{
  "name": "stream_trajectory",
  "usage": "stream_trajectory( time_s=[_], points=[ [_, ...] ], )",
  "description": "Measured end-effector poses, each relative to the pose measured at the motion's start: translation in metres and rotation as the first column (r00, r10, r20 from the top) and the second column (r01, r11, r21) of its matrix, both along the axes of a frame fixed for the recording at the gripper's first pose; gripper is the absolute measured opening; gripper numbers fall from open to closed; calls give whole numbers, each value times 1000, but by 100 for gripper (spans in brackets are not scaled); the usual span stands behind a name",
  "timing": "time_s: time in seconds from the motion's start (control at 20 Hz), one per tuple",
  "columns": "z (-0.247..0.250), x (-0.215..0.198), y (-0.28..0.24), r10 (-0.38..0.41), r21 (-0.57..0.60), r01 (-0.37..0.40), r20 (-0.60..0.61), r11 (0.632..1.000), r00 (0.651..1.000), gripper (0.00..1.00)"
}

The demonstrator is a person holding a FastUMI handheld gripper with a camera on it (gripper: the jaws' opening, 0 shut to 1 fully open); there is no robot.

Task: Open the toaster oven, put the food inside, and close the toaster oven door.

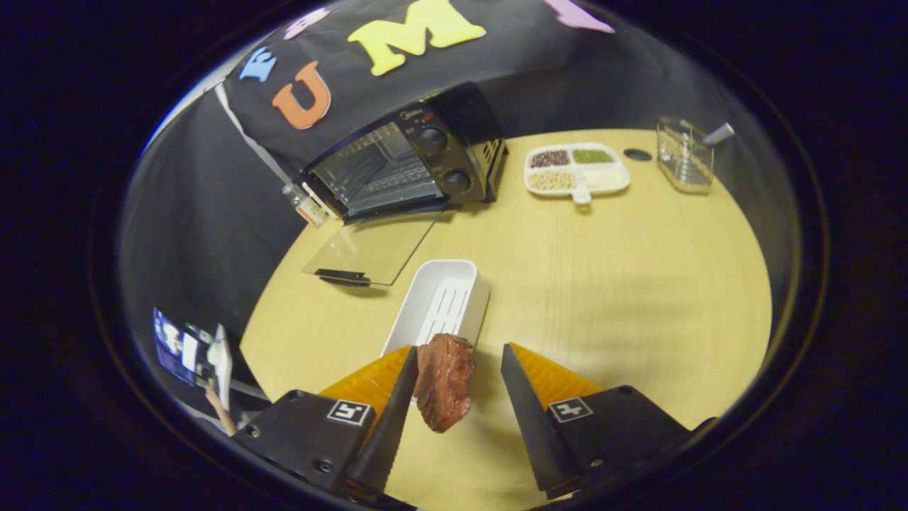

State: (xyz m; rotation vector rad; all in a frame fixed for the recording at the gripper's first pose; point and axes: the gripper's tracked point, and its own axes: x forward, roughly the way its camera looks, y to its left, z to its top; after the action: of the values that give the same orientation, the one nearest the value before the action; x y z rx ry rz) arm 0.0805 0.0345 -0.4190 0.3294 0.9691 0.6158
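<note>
Item: hand-held gripper [457, 369]; fingers spread wide; a dark red piece of meat [444, 382] sits between them, lying against the left finger [397, 397], with a clear gap to the right finger [525, 397]; whether it hangs on that one finger or rests on something below, I cannot tell; no two-sided pinch is evident.

Item: white tray [440, 301], slotted base, bare inside, just ahead of the fingers on the wooden table [603, 298]; the meat overlaps its near end.

Item: toaster oven [408, 163], beyond the tray against the booth wall; its glass door [372, 252] is already dropped open and lies flat toward the tray, handle [344, 277] at the near edge; wire rack visible inside.

Item: divided dish of beans and grains [577, 170] and a clear container [684, 156], well apart to the right; no part in the task.

Risks, as judged: with one-sided contact the meat may slide off or drop short of the oven; a carry taken low may knock the tray or catch the door's handle; weight on the open glass could tip the oven forward.

Unclear: the meat's underside and the contact point; the depth of the oven cavity, dim behind reflections; the oven's far side; clutter left of the table, too small to name.
</note>
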Motion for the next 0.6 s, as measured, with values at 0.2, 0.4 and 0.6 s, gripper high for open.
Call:
stream_trajectory(
  time_s=[0.2,0.4,0.6],
  points=[
    [3,-3,7,-25,135,44,-141,990,990,45],
    [9,-6,10,-43,160,72,-179,985,983,20],
    [33,-9,11,-87,134,104,-130,985,988,17]
  ],
)
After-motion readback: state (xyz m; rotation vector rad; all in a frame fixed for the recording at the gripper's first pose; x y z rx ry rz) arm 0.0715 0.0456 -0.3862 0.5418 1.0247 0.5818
